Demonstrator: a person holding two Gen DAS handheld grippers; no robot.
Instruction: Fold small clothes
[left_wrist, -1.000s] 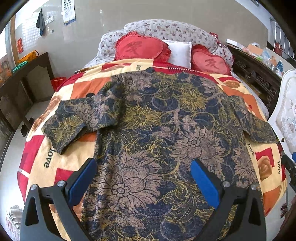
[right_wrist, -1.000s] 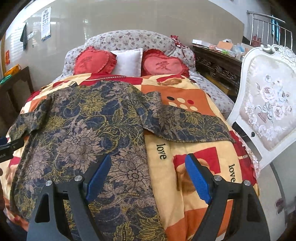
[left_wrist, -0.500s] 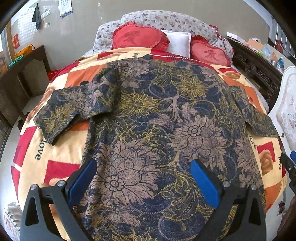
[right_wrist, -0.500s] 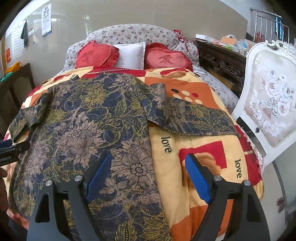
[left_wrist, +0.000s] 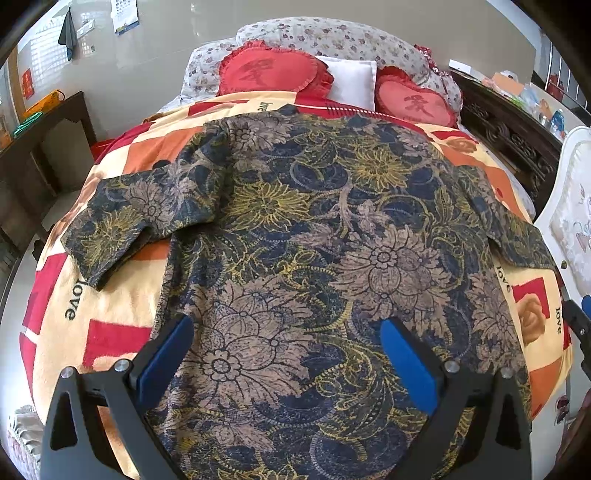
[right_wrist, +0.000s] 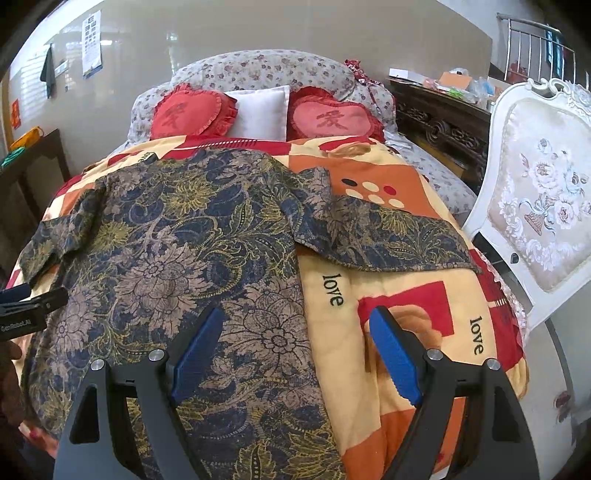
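Observation:
A dark blue and gold floral short-sleeved shirt (left_wrist: 314, 240) lies spread flat on the bed, both sleeves out; it also shows in the right wrist view (right_wrist: 177, 251). My left gripper (left_wrist: 286, 343) is open and empty, hovering above the shirt's lower body. My right gripper (right_wrist: 295, 339) is open and empty above the shirt's right side edge, one blue finger (right_wrist: 195, 350) over the cloth, the other over the blanket. The right sleeve (right_wrist: 388, 240) lies out toward the chair. The left gripper's body (right_wrist: 29, 310) shows at the right wrist view's left edge.
An orange, red and cream blanket (right_wrist: 406, 295) printed "love" covers the bed. Two red heart cushions (left_wrist: 269, 74) and a white pillow (left_wrist: 351, 85) lie at the head. A white upholstered chair (right_wrist: 535, 206) stands at the right, dark wooden furniture (left_wrist: 44, 147) at the left.
Both grippers moved slightly forward over the bed and tilted down a little. The shirt has not moved. Both stay open.

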